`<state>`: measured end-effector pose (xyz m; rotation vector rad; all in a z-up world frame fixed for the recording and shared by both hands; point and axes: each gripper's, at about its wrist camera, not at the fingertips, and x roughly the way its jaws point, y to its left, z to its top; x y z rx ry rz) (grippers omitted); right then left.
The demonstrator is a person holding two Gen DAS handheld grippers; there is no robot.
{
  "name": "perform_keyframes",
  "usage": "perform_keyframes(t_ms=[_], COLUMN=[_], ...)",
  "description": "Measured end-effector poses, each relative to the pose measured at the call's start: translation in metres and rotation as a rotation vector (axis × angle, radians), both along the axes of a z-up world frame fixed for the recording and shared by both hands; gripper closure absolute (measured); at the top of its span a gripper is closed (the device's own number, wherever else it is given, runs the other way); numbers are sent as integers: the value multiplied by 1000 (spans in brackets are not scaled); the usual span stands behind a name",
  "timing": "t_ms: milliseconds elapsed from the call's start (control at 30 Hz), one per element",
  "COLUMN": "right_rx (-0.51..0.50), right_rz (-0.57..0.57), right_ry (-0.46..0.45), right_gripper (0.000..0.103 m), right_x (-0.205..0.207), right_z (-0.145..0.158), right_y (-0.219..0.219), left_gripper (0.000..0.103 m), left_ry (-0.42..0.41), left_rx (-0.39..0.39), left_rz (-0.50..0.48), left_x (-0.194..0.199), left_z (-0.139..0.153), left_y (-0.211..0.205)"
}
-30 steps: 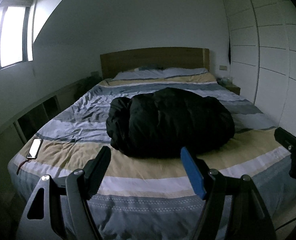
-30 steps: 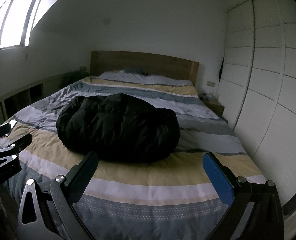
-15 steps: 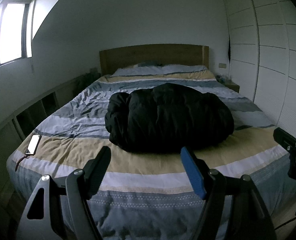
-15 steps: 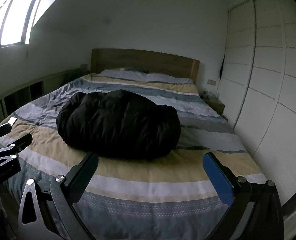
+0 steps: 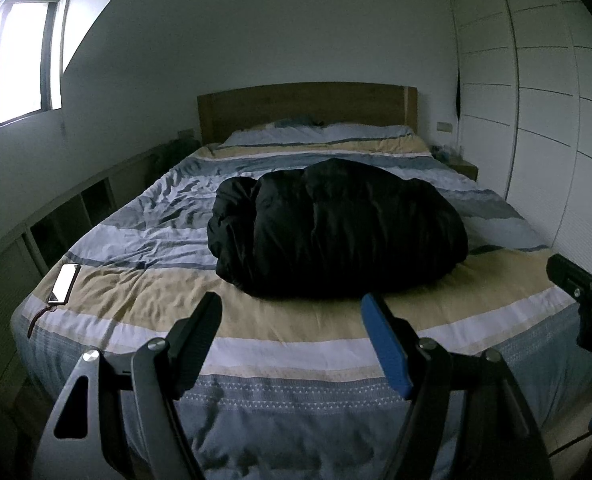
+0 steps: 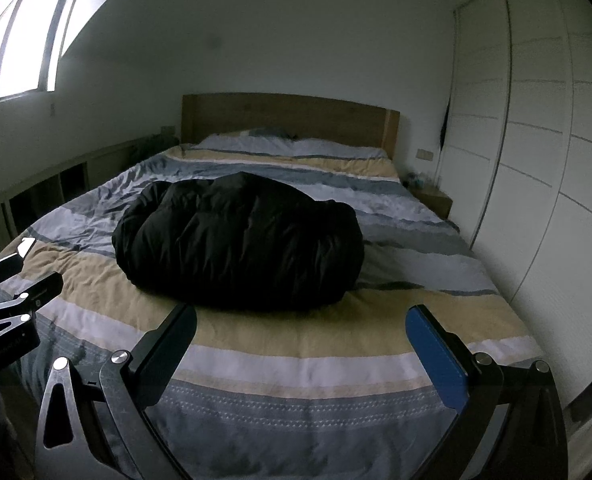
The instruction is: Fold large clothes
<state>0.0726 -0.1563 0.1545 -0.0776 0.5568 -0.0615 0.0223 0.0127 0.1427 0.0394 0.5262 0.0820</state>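
Observation:
A bulky black puffy garment [image 5: 335,228] lies bundled in the middle of the striped bed [image 5: 280,332]; the right wrist view shows the black garment [image 6: 240,248] too. My left gripper [image 5: 292,308] hovers over the foot of the bed, short of the garment, open and empty. My right gripper [image 6: 301,316] is likewise open with nothing between its fingers, near the bed's foot. Each gripper shows at the edge of the other's view: the right one [image 5: 579,292] and the left one [image 6: 12,280].
A phone [image 5: 64,282] lies near the bed's front left corner. A wooden headboard [image 5: 307,108] and pillows stand at the far end. White wardrobe doors [image 6: 535,160] line the right side, low shelving [image 5: 68,220] the left, a nightstand [image 6: 433,200] beside the headboard.
Both views have tilted up slightly, so the bed and garment sit a little lower in frame. Both grippers stay open and the garment has not moved.

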Motion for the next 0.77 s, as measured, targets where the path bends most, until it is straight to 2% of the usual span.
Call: perform_keyframes(t_ms=[767], right_rx=[25], right_rz=[-3], right_ry=[11], right_gripper=[0], right_x=[-1], right_z=[-4], right_y=[-5], left_gripper=[32], left_ry=[29], left_rx=[-2], left_rz=[-12], left_x=[-1], left_z=[-9], left_y=[1])
